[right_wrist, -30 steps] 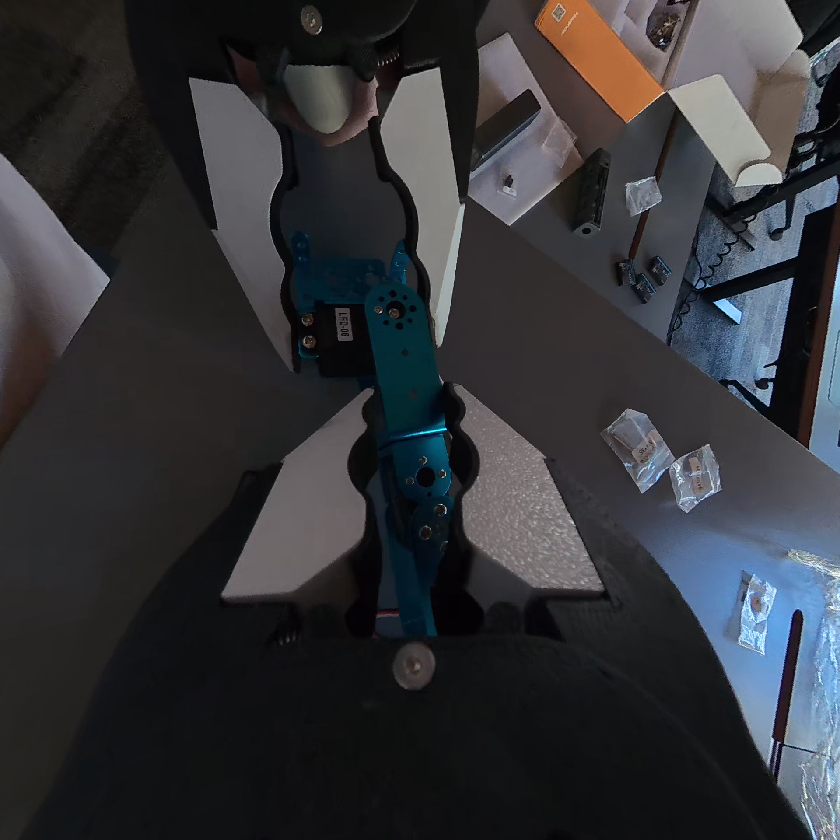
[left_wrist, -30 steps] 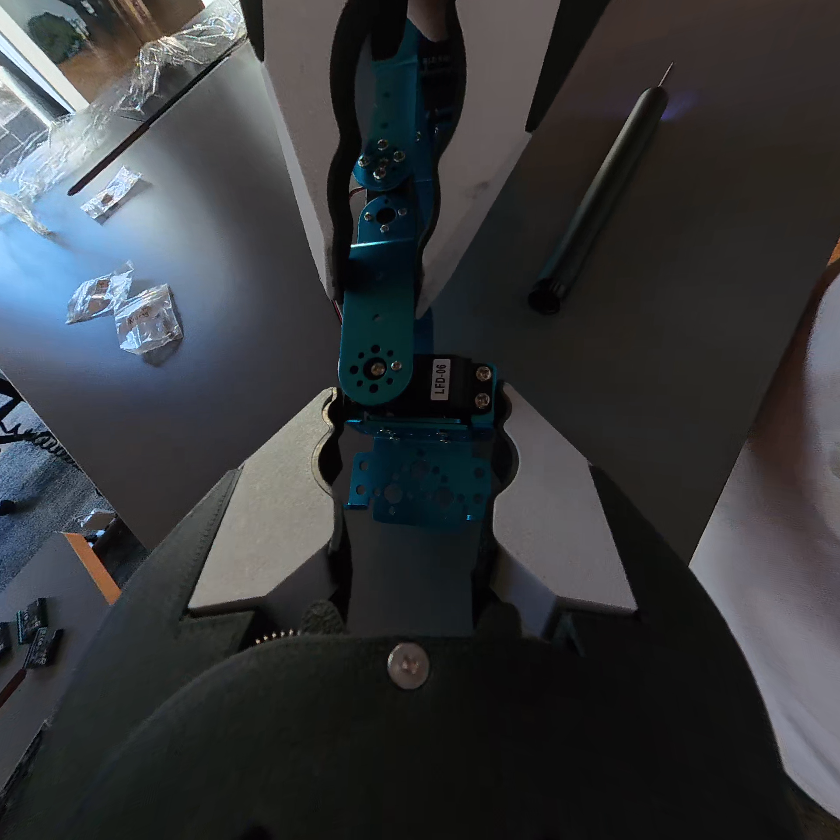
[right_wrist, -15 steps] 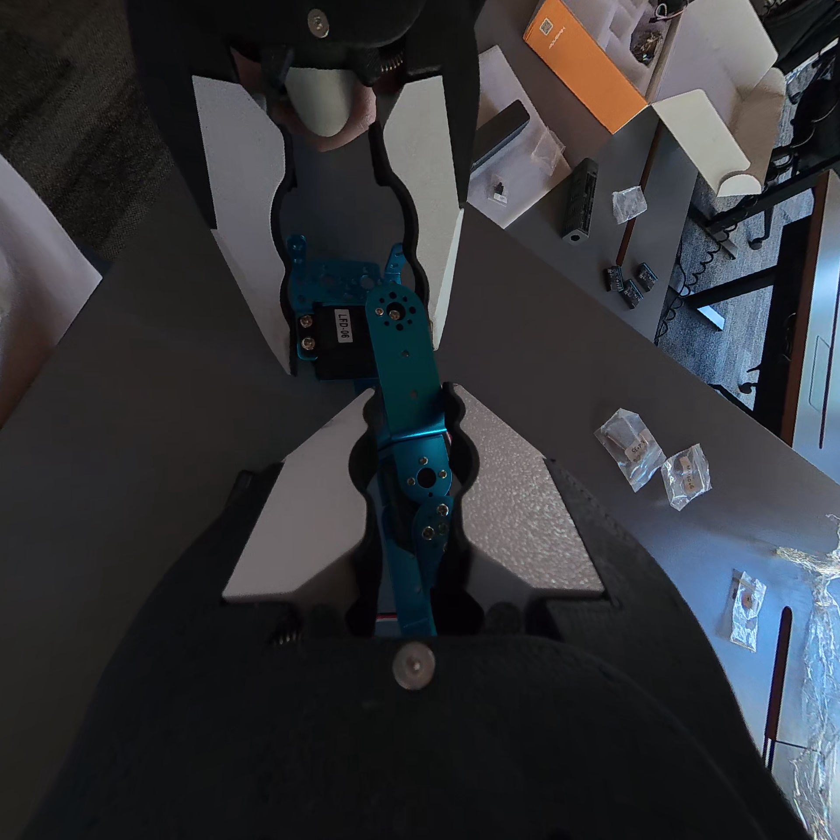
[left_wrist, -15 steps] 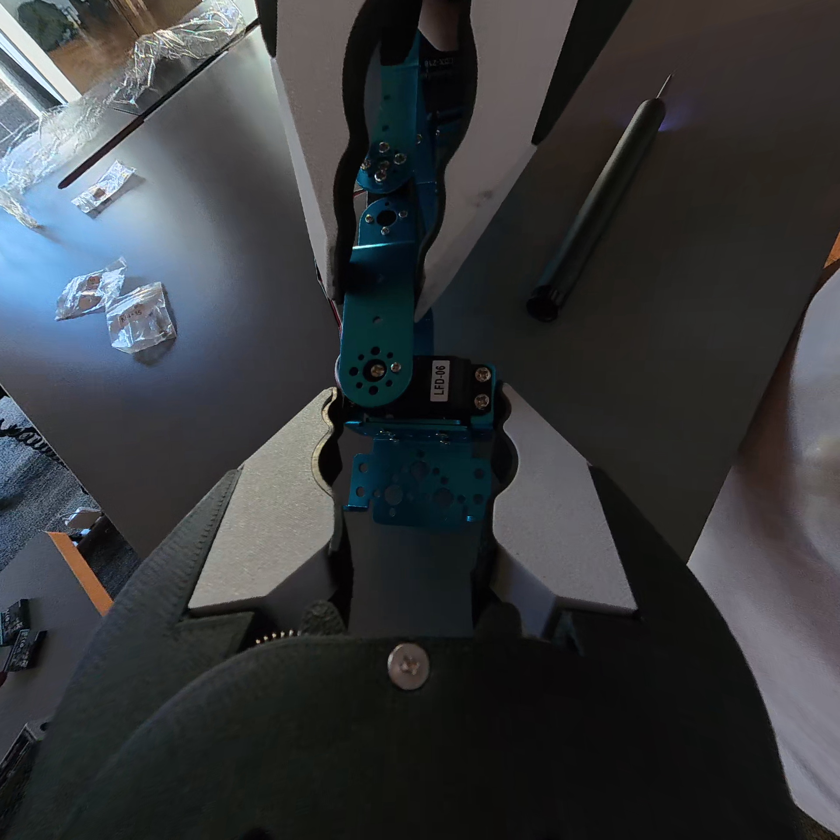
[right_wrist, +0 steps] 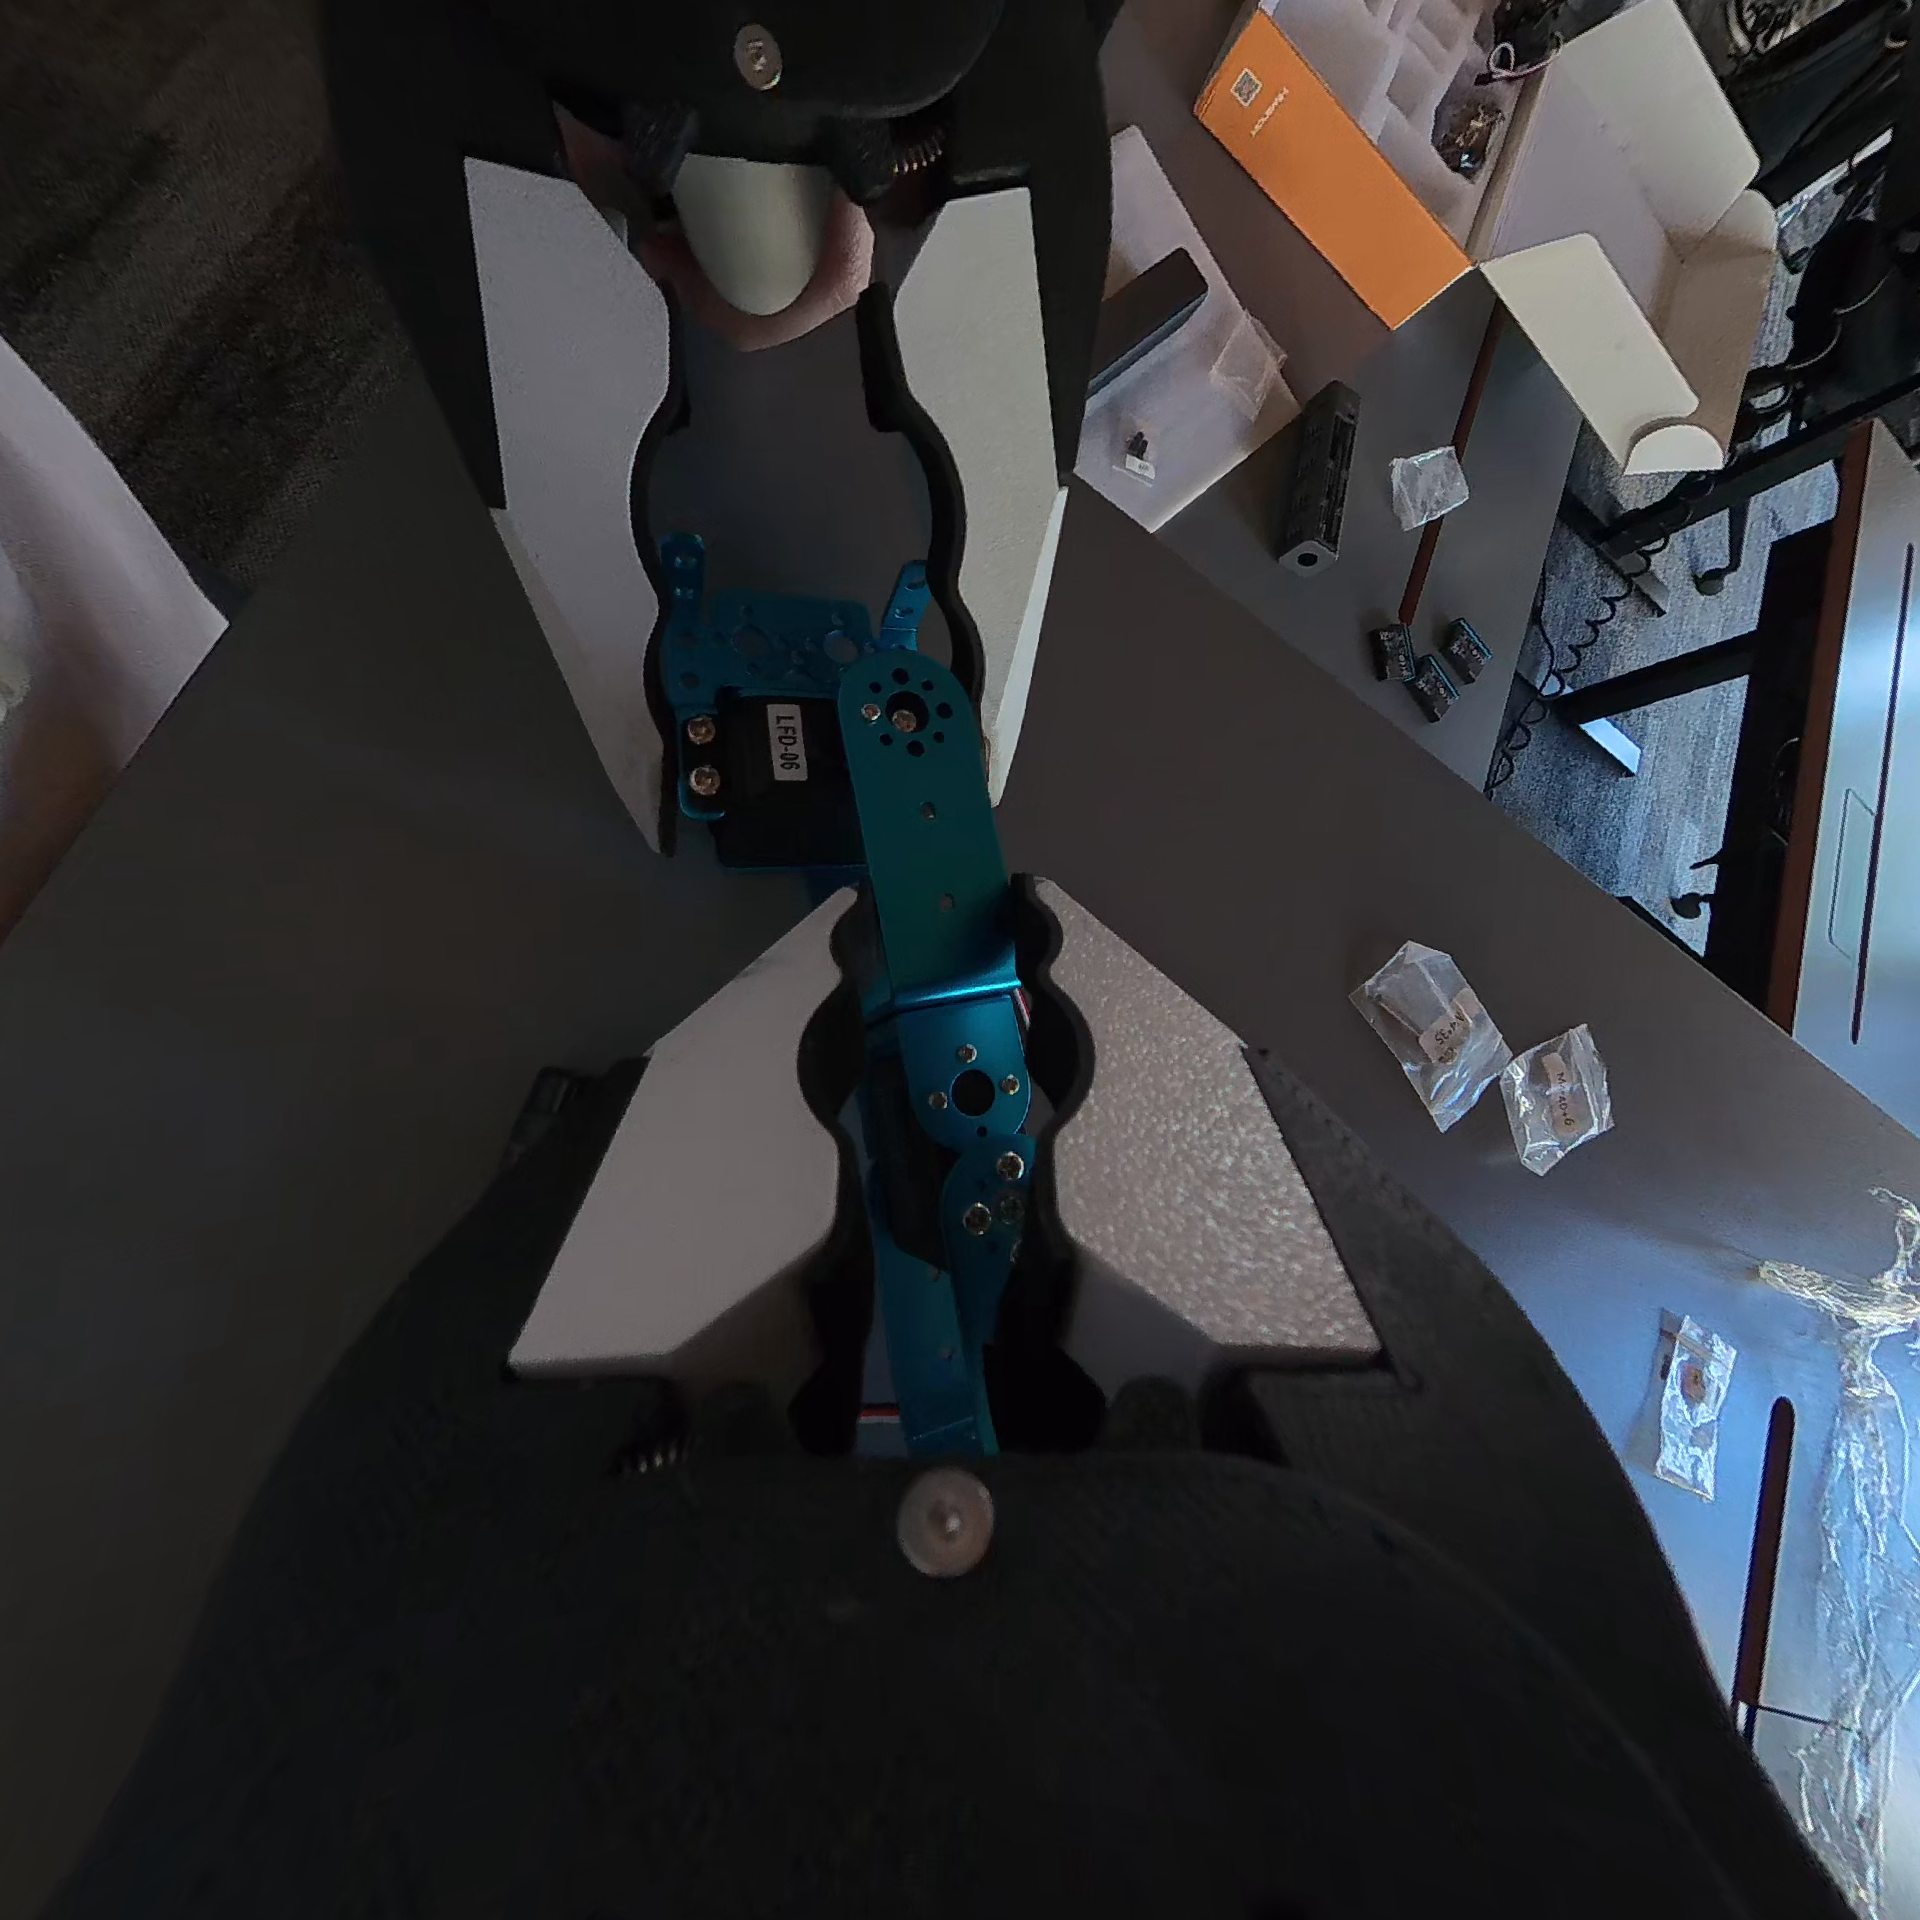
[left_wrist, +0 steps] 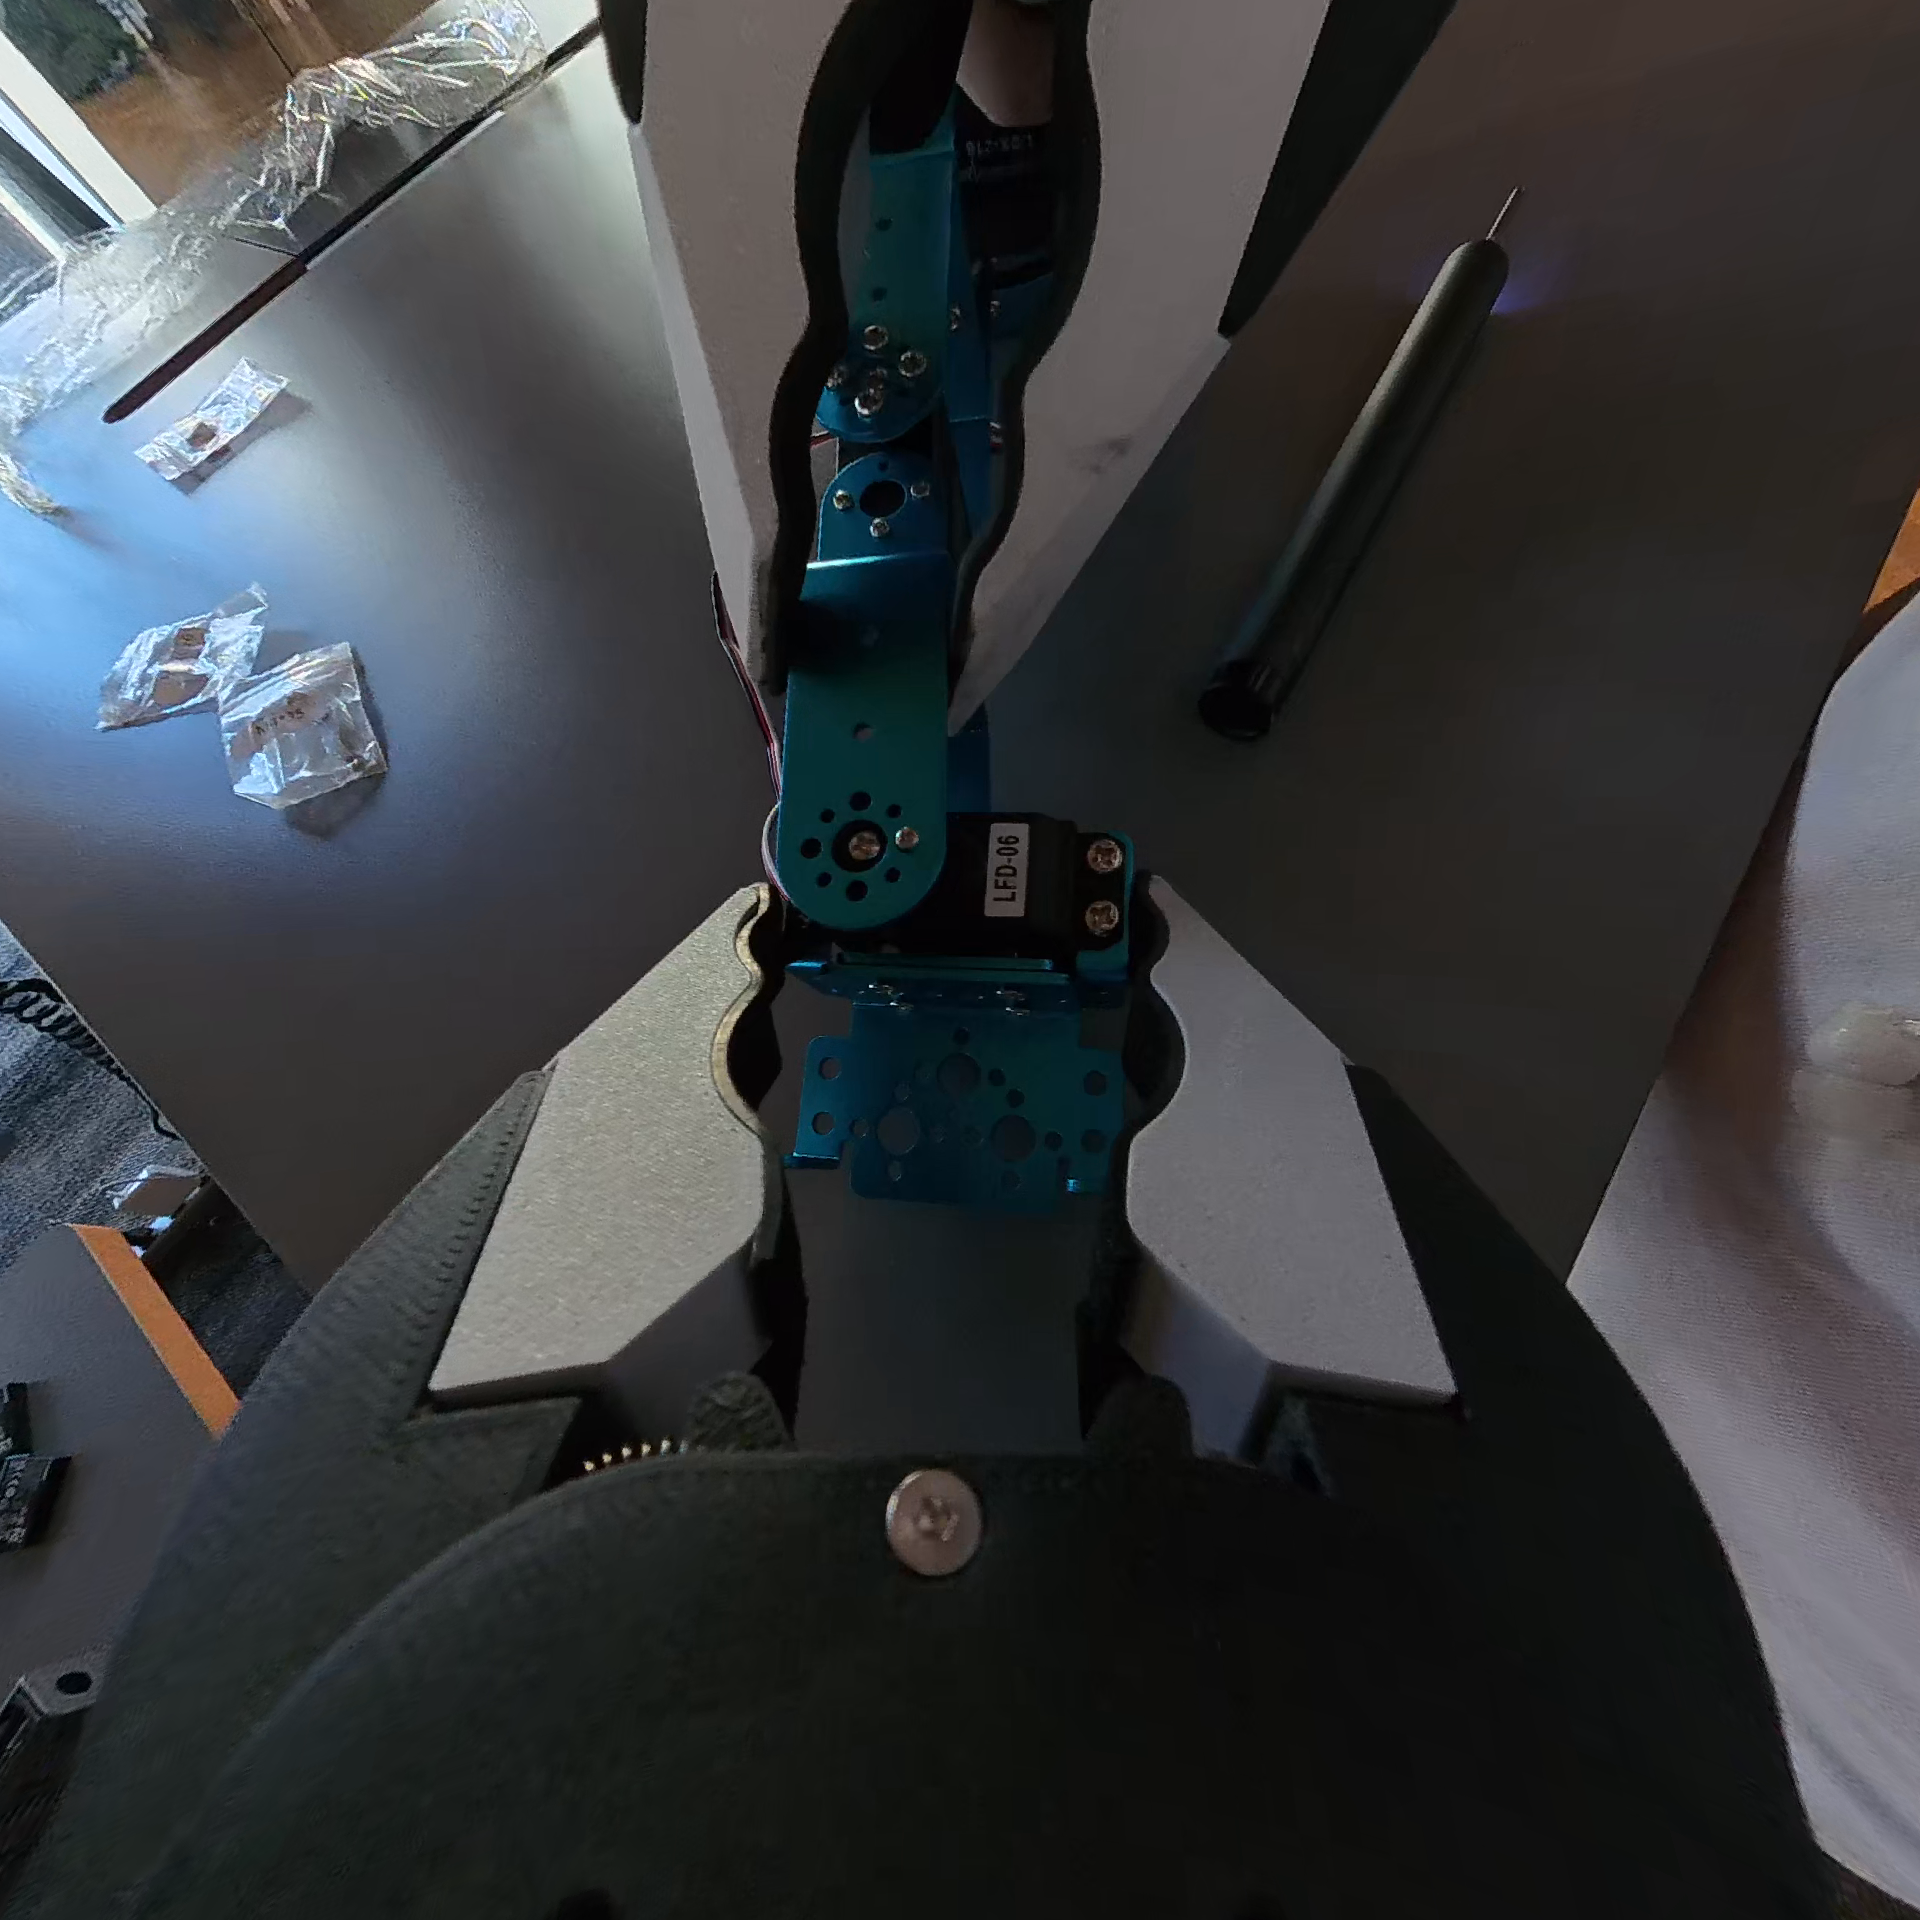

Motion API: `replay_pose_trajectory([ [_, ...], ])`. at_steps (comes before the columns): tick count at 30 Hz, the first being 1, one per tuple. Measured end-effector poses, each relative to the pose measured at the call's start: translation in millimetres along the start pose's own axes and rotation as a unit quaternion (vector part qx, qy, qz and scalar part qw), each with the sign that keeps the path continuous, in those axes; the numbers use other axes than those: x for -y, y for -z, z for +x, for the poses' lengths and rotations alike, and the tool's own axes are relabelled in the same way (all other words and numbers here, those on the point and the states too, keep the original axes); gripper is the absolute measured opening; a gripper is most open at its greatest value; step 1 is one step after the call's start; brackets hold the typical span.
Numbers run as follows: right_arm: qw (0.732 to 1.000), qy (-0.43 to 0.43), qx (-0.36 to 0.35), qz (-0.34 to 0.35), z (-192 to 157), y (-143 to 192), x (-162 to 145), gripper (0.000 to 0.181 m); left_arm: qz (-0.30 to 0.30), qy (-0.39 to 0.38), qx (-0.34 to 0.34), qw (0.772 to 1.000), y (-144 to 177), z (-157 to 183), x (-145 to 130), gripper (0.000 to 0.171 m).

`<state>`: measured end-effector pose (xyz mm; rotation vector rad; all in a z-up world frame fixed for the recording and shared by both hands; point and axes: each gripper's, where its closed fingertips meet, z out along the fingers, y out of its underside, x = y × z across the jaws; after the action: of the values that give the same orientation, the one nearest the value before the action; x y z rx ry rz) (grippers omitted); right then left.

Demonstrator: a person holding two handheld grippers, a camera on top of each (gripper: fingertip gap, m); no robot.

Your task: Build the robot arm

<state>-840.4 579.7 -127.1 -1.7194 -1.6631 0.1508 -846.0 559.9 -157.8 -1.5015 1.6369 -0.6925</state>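
A blue metal servo arm assembly is held between both grippers above the grey table [left_wrist: 436, 935]. My left gripper [left_wrist: 956, 925] is shut on its perforated blue bracket [left_wrist: 956, 1112], which carries a black servo [left_wrist: 1039, 873]. A long blue link [left_wrist: 868, 717] runs from the servo away into my right gripper [left_wrist: 883, 665], which enters from the top. In the right wrist view my right gripper [right_wrist: 940, 904] is shut on that link [right_wrist: 925, 831]. The left gripper [right_wrist: 826, 805] faces it, closed on the bracket [right_wrist: 769, 655] and servo [right_wrist: 769, 769].
A black screwdriver-like rod [left_wrist: 1351, 468] lies on the table to the right. Small plastic bags of parts [left_wrist: 249, 696] [right_wrist: 1475, 1049] lie near the table edge, with crumpled clear wrap [left_wrist: 312, 114] beyond. An open orange and white box [right_wrist: 1340, 177] sits on a lower surface. Only a small space, under 4 cm, lies between the two pairs of fingers.
Both grippers keep their hold on the blue assembly. The pair has drifted slightly, so the table and things on it have slid a little in both views.
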Motion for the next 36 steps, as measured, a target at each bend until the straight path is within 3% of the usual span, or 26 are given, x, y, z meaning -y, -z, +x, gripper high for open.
replay_pose_trajectory([
  [23, 1.0, 0.003, 0.007, 0.003, -0.3, 0.0, -0.3, 0.027, 0.003, 0.009, -0.021, 1.0, 0.2, 1.3, 0.8, 0.066],
  [29, 1.0, 0.008, 0.001, 0.008, -0.5, 0.5, 0.2, 0.027, 0.039, 0.047, -0.028, 0.998, 15.8, 0.7, 5.4, 0.062],
  [36, 0.999, -0.013, 0.003, 0.036, -0.3, 5.3, 3.9, 0.033, 0.032, 0.07, 0.01, 0.997, 32.4, -4.0, -4.6, 0.063],
])
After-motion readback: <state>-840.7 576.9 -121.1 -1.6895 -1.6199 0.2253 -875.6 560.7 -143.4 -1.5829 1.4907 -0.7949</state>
